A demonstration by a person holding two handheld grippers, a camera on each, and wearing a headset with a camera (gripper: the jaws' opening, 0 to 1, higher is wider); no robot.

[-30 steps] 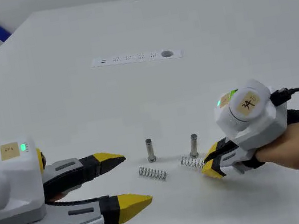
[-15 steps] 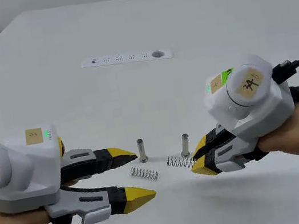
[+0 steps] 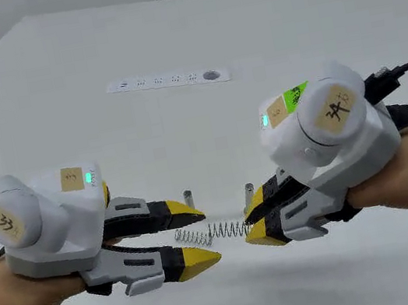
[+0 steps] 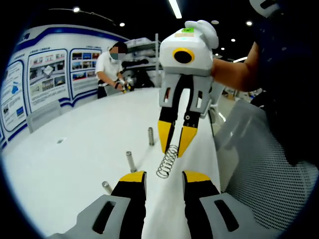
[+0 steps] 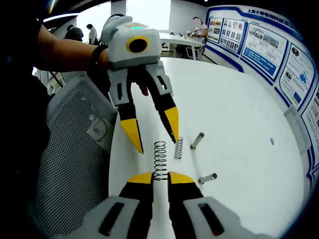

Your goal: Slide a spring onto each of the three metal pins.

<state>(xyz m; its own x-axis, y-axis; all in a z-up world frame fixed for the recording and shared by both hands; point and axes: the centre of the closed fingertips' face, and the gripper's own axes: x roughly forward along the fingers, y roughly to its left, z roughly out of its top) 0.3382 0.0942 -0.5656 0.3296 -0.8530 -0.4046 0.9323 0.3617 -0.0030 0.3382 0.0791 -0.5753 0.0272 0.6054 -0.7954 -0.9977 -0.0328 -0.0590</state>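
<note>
The left gripper [image 3: 203, 235] is held low over the tabletop [image 3: 208, 128] with its fingers spread apart and nothing between them, seemingly so that the free end of a spring can be received or steadied. Just ahead of those fingers a loose spring [image 5: 178, 148] is seen lying on the tabletop, judged to be set aside for a later pin. Beyond the fingertips, three metal pins [image 4: 130, 161] are seen standing upright and bare, so no spring is judged to be fitted yet. A second spring [image 5: 159, 159] is pinched at one end between the closed fingers of the right gripper [image 3: 252, 219] and is pointed toward the left fingers, its free end close in front of them. It is probably gripped by the end so that the open coil can be passed over a pin.
</note>
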